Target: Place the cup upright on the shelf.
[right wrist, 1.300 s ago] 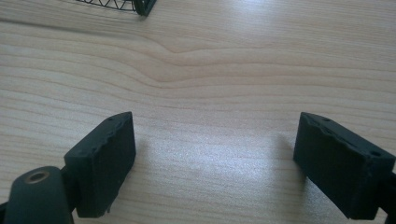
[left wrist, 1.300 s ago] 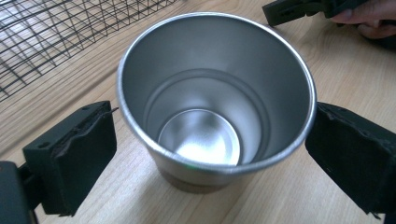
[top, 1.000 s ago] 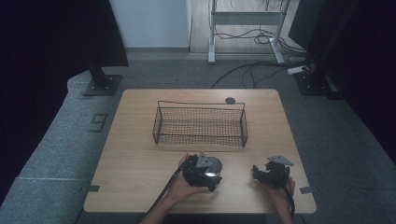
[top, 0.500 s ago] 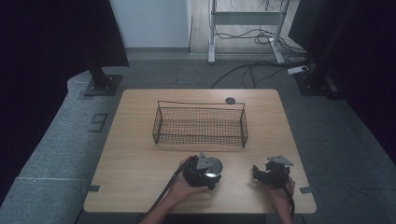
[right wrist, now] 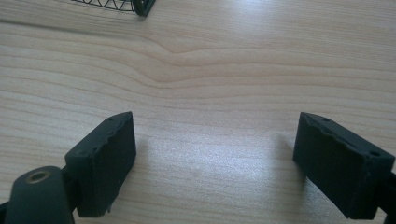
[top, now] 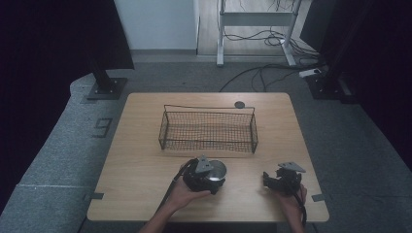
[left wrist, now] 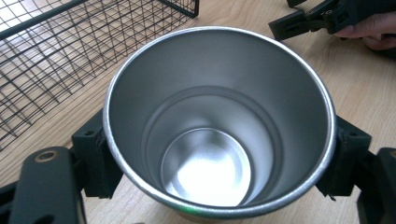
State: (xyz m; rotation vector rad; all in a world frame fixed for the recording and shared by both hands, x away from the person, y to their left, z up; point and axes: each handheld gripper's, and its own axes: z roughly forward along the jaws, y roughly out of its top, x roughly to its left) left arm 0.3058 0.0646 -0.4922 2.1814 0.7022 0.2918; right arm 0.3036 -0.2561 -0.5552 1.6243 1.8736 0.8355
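Observation:
A shiny steel cup (left wrist: 219,140) stands upright and empty between the jaws of my left gripper (left wrist: 219,161), which is shut on its sides. In the high view the cup (top: 217,169) and left gripper (top: 210,177) are near the table's front, in front of a black wire basket (top: 209,145). My right gripper (top: 270,180) rests low over the table at the front right, a person's hand behind it. Its jaws stand wide apart over bare wood in the right gripper view (right wrist: 217,158), with nothing between them.
The wire basket (left wrist: 42,65) is empty and lies just beyond the cup. A small dark disc (top: 239,104) sits at the table's far edge behind the basket. In the left gripper view, the right gripper (left wrist: 303,23) is at the upper right.

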